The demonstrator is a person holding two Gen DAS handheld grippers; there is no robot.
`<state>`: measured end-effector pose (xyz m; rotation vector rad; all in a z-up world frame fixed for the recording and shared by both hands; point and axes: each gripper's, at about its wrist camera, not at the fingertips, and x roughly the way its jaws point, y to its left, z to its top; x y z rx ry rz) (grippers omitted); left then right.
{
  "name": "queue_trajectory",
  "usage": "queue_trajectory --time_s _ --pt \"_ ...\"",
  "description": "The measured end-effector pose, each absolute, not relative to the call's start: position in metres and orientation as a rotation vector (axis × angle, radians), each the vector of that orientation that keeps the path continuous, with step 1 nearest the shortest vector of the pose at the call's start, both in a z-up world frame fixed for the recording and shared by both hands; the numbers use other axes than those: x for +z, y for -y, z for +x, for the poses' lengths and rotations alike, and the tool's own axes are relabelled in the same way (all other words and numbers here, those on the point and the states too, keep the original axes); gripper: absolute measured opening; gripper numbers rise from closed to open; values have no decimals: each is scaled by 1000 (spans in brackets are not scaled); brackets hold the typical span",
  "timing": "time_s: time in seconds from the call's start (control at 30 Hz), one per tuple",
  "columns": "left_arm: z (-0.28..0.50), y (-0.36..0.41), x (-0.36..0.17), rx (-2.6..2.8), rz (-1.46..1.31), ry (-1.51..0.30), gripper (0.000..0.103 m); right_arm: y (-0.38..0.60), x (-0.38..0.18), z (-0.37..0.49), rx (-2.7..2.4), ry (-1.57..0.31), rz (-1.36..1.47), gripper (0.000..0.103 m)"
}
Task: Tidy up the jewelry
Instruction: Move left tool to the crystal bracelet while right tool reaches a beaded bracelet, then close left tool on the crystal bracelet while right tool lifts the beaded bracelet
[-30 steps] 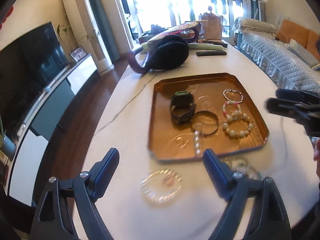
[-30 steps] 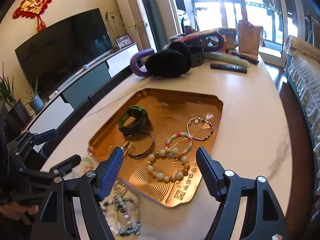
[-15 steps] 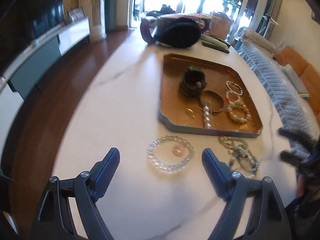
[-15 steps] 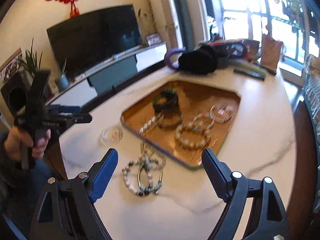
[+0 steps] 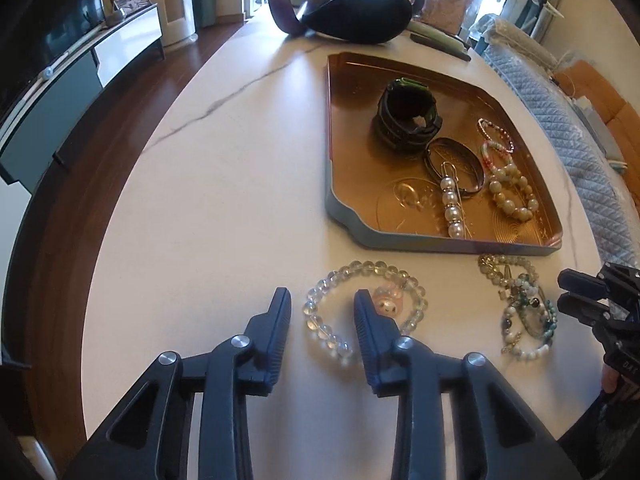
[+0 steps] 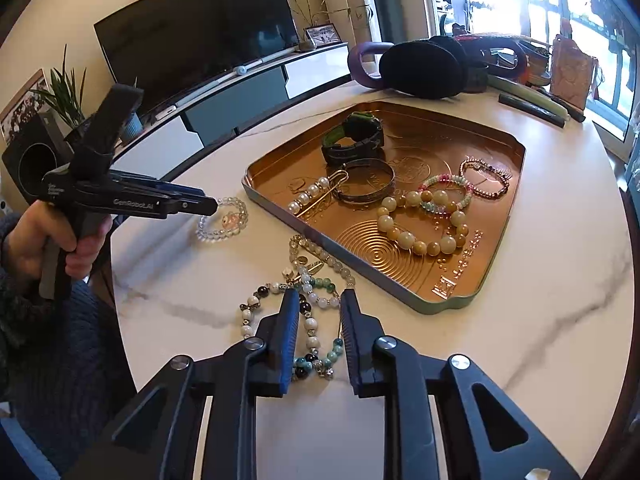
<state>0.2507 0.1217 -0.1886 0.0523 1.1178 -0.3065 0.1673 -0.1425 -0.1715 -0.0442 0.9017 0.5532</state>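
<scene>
A copper tray point(image 5: 348, 216) point(image 6: 320, 236) on the white marble table holds a black-green watch point(image 5: 406, 116), a metal bangle, a pearl hair clip and several bead bracelets. In front of it lie a clear bead bracelet point(image 5: 376, 270) point(image 6: 218, 235) with a pink charm and a tangle of green-white bracelets point(image 6: 316, 280) point(image 5: 524, 312). My left gripper point(image 5: 322, 304) point(image 6: 214, 205) is closing around the clear bracelet's left arc, pads still apart from the beads. My right gripper point(image 6: 319, 306) point(image 5: 563, 291) is closing over the tangle, with beads between its fingers and a gap at the right pad.
A black bag point(image 5: 356, 12) with a purple handle, a dark remote point(image 6: 532, 108) and other items crowd the table's far end. A TV point(image 6: 192, 52) and low cabinet stand beyond the left table edge. A quilted sofa point(image 5: 560, 120) runs along the right.
Both grippers have come down and tilted toward the table, and their jaws have narrowed a lot. The left now straddles the clear bracelet, the right the bracelet tangle.
</scene>
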Motion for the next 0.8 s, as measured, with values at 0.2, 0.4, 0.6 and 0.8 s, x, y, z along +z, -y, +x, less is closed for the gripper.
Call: queue_trajectory --time_s 0.2,0.4,0.6,0.8 --pt "254 -112 -193 -282 136 -1084 34 131 -177 176 590 -882 -54 20" --pt "244 -100 -193 -367 188 -1080 18 103 -178 190 639 -864 -139 15" --pt "239 -96 -190 -364 195 -1079 18 81 -192 197 635 -895 -263 14" --pt "239 -92 -189 -363 210 -1078 19 74 -191 187 585 -869 -356 9"
